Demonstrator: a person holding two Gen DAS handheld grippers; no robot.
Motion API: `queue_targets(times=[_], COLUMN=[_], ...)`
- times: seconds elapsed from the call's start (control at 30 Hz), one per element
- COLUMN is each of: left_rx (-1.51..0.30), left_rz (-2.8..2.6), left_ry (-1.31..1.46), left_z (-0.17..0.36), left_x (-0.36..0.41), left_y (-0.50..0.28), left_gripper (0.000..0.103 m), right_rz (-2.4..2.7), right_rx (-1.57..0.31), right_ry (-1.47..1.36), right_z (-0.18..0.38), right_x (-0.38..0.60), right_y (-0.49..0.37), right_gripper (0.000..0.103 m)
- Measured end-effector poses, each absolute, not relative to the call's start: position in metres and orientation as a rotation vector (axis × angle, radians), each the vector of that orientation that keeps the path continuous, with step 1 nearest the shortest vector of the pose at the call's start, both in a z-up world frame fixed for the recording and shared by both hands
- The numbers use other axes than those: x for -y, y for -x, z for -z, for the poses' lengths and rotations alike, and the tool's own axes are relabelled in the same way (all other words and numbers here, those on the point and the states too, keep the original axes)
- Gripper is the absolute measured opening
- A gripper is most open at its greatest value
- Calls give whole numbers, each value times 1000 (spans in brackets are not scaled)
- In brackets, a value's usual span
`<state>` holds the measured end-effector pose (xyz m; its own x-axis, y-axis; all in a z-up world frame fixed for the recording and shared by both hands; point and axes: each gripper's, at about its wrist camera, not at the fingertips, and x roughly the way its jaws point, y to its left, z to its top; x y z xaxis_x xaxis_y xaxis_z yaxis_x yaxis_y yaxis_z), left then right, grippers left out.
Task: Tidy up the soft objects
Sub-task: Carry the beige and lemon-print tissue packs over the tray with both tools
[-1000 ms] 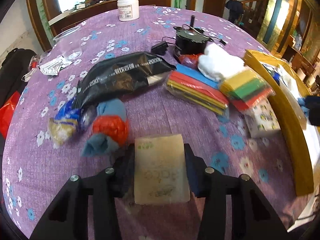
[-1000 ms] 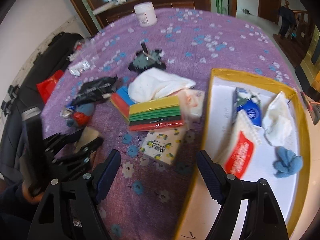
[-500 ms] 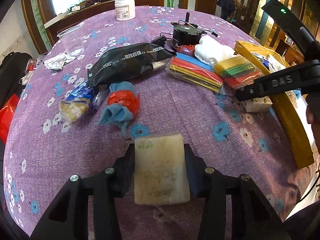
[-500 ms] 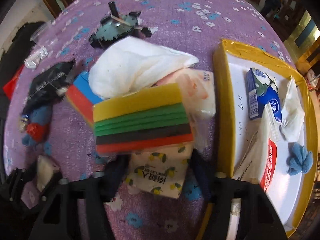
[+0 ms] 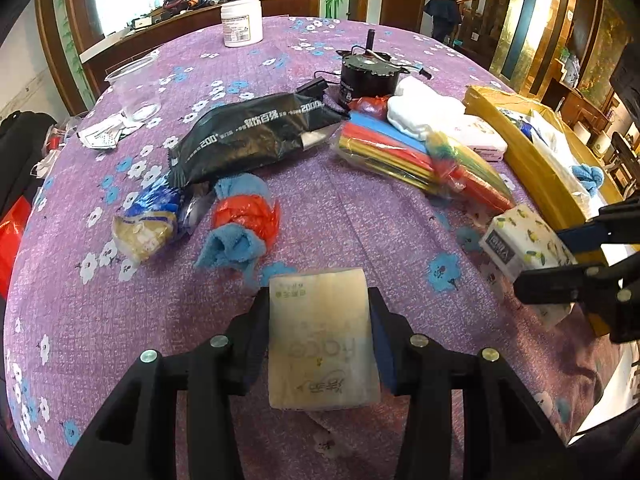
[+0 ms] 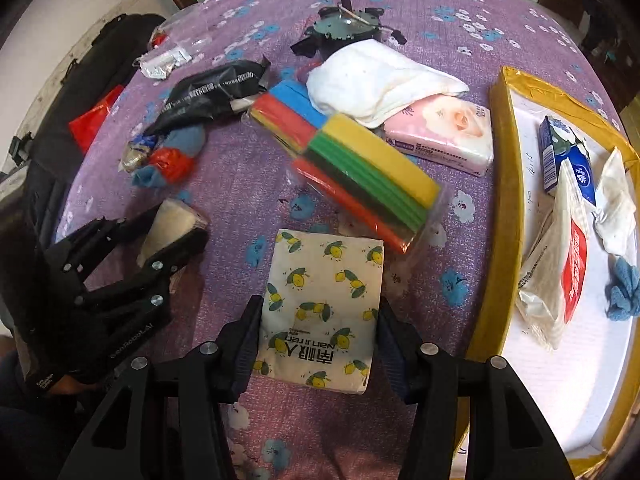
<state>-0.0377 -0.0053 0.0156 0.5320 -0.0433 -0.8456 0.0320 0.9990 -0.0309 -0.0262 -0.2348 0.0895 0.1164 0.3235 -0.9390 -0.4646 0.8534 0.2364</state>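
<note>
Right gripper first: its two fingers sit either side of the lemon-print tissue pack, pads against the pack's long edges, so it looks clamped, though whether the pack is off the cloth yet I cannot tell. The pack's long axis runs straight out along the fingers, away from the hand. The printed end is nearest the palm.

Over on the left, the left gripper pinches a cream tissue pack the same way, long axis along the fingers, held near the table's front edge.

Now outward. Just right of the lemon pack stands the yellow wall of the tray, with a blue carton, a white-and-red pack and a blue cloth already lying inside. That is the relation that matters: the tray lies to the right of the right-hand fingers and close, and well apart from the left gripper. So the right hand is the nearer one, I reckon.

Farther out, the coloured sponge pack lies diagonally, touching the lemon pack's far right corner; a lift should come clear of it.
</note>
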Motion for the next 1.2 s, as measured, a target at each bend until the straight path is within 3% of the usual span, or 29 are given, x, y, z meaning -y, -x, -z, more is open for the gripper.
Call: queue_targets(times=[1.2], left_rx=[-870], left_rz=[21], left_ry=[-116], left_z=[-83], left_x=[76], left_y=[46], left_gripper=[45], right_rz=[-600], right_rx=[-1130], right_ry=[58], right_z=[-145], right_x=[310], right_y=[40], right_gripper=[58])
